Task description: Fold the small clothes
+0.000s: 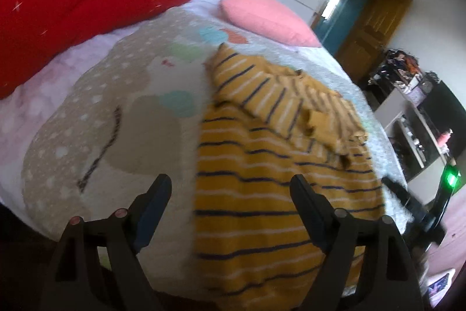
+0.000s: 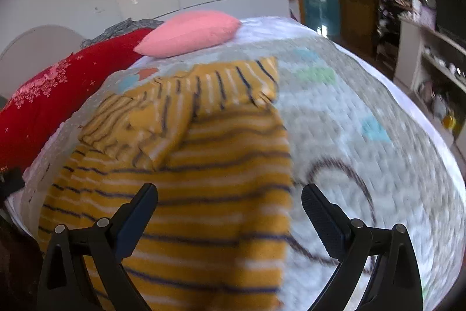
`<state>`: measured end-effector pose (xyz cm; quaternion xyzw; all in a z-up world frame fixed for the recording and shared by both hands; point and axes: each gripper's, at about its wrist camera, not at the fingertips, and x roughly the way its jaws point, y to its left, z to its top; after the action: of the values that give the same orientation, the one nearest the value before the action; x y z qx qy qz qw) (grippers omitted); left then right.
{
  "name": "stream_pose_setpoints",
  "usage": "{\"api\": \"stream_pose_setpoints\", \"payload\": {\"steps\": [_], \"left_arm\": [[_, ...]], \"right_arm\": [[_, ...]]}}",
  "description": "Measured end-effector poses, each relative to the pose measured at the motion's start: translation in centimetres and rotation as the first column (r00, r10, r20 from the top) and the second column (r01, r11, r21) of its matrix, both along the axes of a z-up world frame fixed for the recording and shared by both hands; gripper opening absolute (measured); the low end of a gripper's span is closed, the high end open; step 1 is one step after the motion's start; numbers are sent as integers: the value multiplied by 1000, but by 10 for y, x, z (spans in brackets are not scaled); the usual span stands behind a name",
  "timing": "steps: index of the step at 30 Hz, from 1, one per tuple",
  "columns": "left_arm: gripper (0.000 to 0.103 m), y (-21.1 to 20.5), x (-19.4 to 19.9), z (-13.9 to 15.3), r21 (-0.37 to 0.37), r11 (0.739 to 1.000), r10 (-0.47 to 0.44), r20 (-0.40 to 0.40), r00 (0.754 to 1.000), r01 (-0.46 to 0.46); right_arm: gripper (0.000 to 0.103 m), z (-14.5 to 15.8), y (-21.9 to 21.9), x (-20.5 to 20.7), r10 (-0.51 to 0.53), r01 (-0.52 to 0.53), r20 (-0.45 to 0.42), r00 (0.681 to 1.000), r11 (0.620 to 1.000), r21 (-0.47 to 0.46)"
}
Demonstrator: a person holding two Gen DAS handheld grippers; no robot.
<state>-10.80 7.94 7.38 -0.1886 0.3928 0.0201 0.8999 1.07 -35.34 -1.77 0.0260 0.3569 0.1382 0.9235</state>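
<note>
mustard garment [image 1: 262, 194] with thin navy and white stripes lies spread on the bed, partly folded: its upper part is doubled over the body into a rumpled, ruffled band [image 1: 291, 98] running from about 11 o'clock toward 3 o'clock in the left wrist view. in the right wrist view the same garment [image 2: 189, 194] fills the lower left, its straight edge running down the middle of the picture, with the folded part [image 2: 180, 101] at 11 o'clock.

left gripper [image 1: 230, 188] hangs over the garment's left edge, its tongs spread wide with nothing between them; one finger sits over the bedcover, the other over the striped cloth, and whether either touches the fabric is unclear. right gripper [image 2: 230, 200] is likewise spread and empty, its tongs straddling the garment's right edge, one finger over the stripes and one over the bedcover.

bedcover [image 1: 116, 121] beneath is pale and quilted, with beige, teal and green shapes and dark curved lines. pink pillow [image 1: 268, 19] rests at 12 o'clock beyond the garment, apart from it. red blanket [image 1: 72, 5] with pale flower print is bunched at 10 o'clock. wooden door [image 1: 372, 28] stands at 2 o'clock, and cluttered shelves [image 2: 431, 63] at 3 o'clock in the right wrist view.
</note>
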Motion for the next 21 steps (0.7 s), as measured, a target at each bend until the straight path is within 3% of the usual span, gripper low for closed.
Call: {"api": "stream_pose_setpoints", "payload": {"steps": [6, 8, 11, 13, 14, 15, 18, 21], "left_arm": [[82, 5, -7, -10, -12, 1000, 8, -5, 1000, -8], [82, 7, -10, -12, -10, 1000, 6, -9, 1000, -6], [82, 10, -12, -16, -15, 1000, 13, -22, 1000, -13], [82, 13, -14, -18, -24, 999, 20, -28, 999, -21], [82, 15, -15, -20, -30, 999, 23, -31, 999, -24], [82, 16, -17, -20, -32, 999, 25, -32, 999, -27], [82, 19, -19, -21, -26, 999, 33, -35, 999, -34], [82, 22, -17, -27, -44, 998, 39, -52, 998, -41]], "right_arm": [[101, 10, 68, 33, 132, -130, 24, 991, 989, -70], [101, 9, 99, 35, 212, -203, 48, 976, 968, -147], [100, -5, 148, 41, 322, -287, 59, 945, 901, -326], [82, -16, 162, 51, 324, -278, 41, 945, 864, -420], [45, -21, 163, 60, 318, -281, 13, 948, 857, -432], [18, -21, 158, 71, 309, -291, -20, 951, 872, -394], [17, -2, 116, 98, 217, -219, -31, 976, 957, -188], [14, 11, 68, 117, 83, -85, -29, 996, 994, -68]]}}
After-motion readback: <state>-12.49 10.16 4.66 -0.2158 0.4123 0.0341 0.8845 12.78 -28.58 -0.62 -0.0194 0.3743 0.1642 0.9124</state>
